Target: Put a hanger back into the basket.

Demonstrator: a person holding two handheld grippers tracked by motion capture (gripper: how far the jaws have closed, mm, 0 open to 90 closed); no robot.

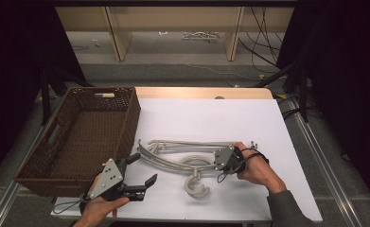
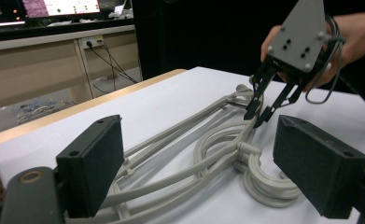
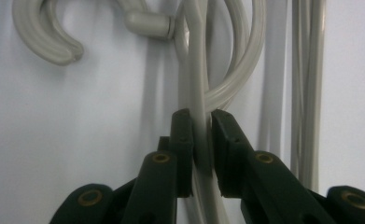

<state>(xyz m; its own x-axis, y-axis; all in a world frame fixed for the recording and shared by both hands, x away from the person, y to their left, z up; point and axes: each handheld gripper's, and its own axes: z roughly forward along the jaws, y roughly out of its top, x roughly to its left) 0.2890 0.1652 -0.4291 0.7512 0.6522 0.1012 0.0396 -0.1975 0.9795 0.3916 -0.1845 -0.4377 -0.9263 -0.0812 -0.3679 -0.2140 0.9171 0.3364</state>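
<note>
The right gripper (image 3: 201, 140) is pinching one thin bar of the grey plastic hangers (image 1: 182, 158), jaws nearly together on it. The hooks (image 3: 49, 37) are lying just beyond its tips on the white table (image 1: 211, 118). The left gripper (image 1: 140, 170) is hanging open, holding nothing, beside the wicker basket (image 1: 78, 137). The hangers look light, stiff and slick; gripping near the hook necks seems steadier

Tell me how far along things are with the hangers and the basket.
Early stage. Nothing looks done: the wicker basket sits beside the pile with no hanger visible in it, and the grey hangers all lie on the white table. In hand: the right claw is clamped on one hanger's arm. The left claw hovers open nearby. Lifting and, probably, moving the hangers remains.
</note>
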